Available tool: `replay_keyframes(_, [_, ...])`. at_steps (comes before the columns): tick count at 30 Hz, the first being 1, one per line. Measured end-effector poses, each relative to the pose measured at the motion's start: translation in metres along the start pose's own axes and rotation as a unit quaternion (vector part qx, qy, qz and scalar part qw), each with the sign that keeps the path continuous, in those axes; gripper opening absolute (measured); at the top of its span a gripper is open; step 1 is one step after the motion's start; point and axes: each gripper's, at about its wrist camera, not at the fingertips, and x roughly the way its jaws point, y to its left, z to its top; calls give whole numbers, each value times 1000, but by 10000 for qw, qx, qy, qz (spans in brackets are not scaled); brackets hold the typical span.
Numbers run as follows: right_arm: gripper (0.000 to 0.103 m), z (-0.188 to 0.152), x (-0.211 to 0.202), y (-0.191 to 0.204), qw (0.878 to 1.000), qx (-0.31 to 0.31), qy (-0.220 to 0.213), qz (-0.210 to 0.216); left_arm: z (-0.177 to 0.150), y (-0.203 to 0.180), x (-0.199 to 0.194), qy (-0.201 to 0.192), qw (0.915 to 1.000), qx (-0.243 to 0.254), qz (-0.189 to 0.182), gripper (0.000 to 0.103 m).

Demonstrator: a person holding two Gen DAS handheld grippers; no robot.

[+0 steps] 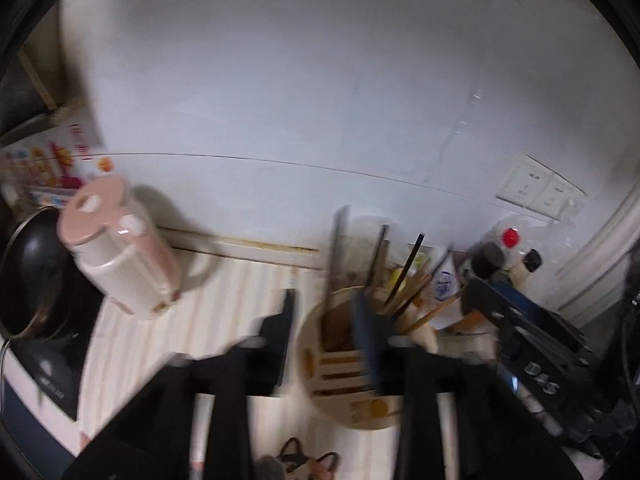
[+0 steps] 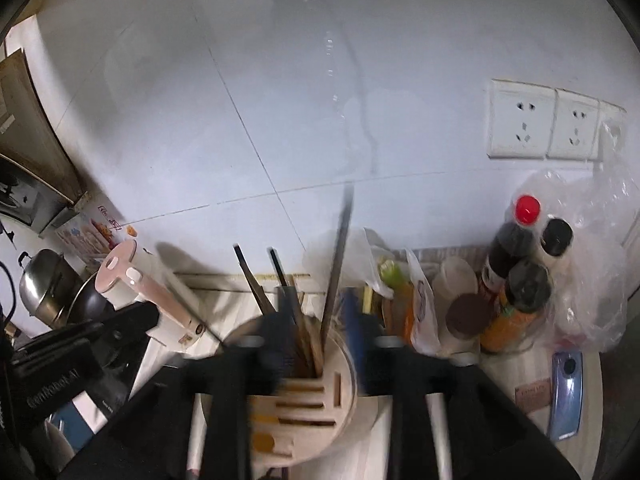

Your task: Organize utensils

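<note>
1. The utensil holder (image 2: 304, 396), round and pale wood with slots, is standing on the striped counter (image 1: 236, 292), with chopsticks (image 2: 256, 280) and a long flat utensil (image 2: 338, 256) sticking up from it.
2. The right gripper (image 2: 318, 336) is hovering directly over the holder, fingers apart, clamping nothing visible; heavy blur.
3. The left gripper (image 1: 332, 344) is hanging beside the holder, fingers apart.
4. A pink kettle (image 1: 120, 248) is sitting to the left, bottles (image 2: 516, 256) to the right.
</note>
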Motion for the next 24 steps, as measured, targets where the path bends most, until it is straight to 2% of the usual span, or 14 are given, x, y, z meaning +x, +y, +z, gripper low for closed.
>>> replay_keyframes(1, [48, -3, -3, -2, 10000, -2, -7, -30, -5, 3, -5, -46, 9999, -40, 114, 76])
replay_keyframes(2, [49, -7, -9, -4, 10000, -13, -16, -85, -8, 5, -7, -84, 9998, -58, 190, 83])
replay_keyframes(5, [58, -26, -22, -9, 9994, -101, 57, -333, -25, 13, -11, -130, 9985, -27, 525, 83])
replay_keyframes(6, [64, -31, -24, -10, 9990, -144, 76, -413, -30, 15, -11, -115, 9979, -20, 638, 85])
replay_keyframes(8, [79, -47, -27, -10, 9968, -319, 180, -711, -43, 17, -11, -135, 9969, -22, 774, 103])
replay_keyframes(9, [91, -52, -28, -9, 9961, -366, 212, -773, -50, 18, -11, -155, 9964, -10, 836, 103])
replay_keyframes(10, [98, -61, -29, -9, 9945, -441, 268, -909, -57, 17, -11, -160, 9953, 41, 949, 103])
replay_keyframes(12, [99, -72, -33, -10, 9922, -503, 283, -1102, -65, 14, -10, -180, 9939, 122, 1079, 103])
replay_keyframes(16, [103, -82, -53, -9, 9895, -658, 121, -1283, -79, 9, -24, -252, 9936, 95, 1099, 103])
replay_keyframes(24, [103, -96, -120, 6, 9884, -711, -225, -1323, -106, -3, -88, -596, 9930, 209, 998, 103])
